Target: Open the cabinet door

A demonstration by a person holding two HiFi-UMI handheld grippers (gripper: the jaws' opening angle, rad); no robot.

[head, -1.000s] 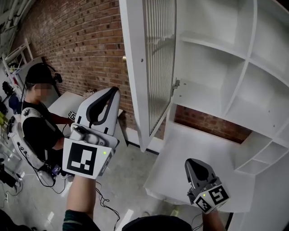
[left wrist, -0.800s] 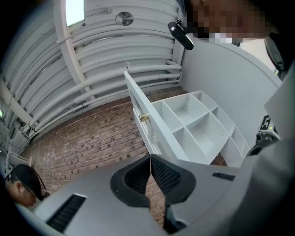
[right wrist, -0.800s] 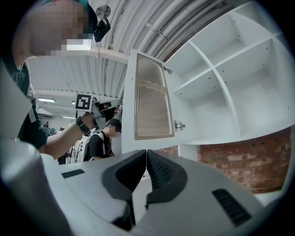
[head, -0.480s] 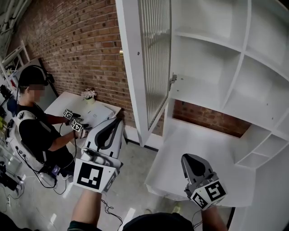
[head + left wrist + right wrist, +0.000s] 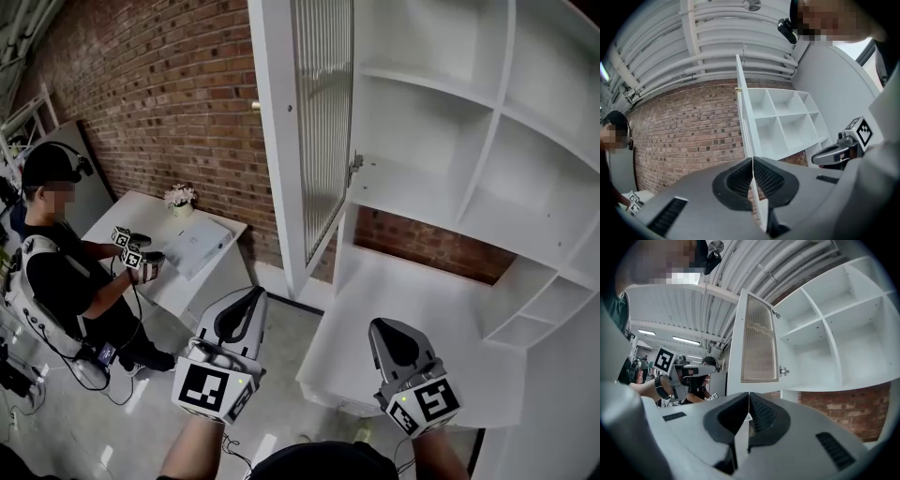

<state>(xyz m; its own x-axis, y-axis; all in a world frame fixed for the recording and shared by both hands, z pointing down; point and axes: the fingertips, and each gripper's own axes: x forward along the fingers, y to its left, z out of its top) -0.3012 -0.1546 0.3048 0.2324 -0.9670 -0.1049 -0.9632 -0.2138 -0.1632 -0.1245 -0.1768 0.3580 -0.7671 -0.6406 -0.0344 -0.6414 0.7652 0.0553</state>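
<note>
The white cabinet (image 5: 450,141) has its door (image 5: 274,150), with a ribbed glass panel (image 5: 323,112), swung wide open toward me, and bare shelves show inside. My left gripper (image 5: 249,296) hangs low, below and left of the door, shut with nothing in it. In the left gripper view its jaws (image 5: 753,161) meet in front of the door's edge (image 5: 743,117). My right gripper (image 5: 386,328) hovers over the white counter (image 5: 422,309), shut and empty. The right gripper view looks past its jaws (image 5: 749,394) at the door (image 5: 759,341).
A brick wall (image 5: 159,94) runs behind the cabinet. At the left a seated person (image 5: 56,262) holds two other grippers by a white table (image 5: 202,267) bearing a small flower pot (image 5: 178,197). Cables lie on the floor (image 5: 281,375).
My left gripper has dropped from beside the door's lower part to well below it, still shut. The right gripper has stayed where it was. The door remains open.
</note>
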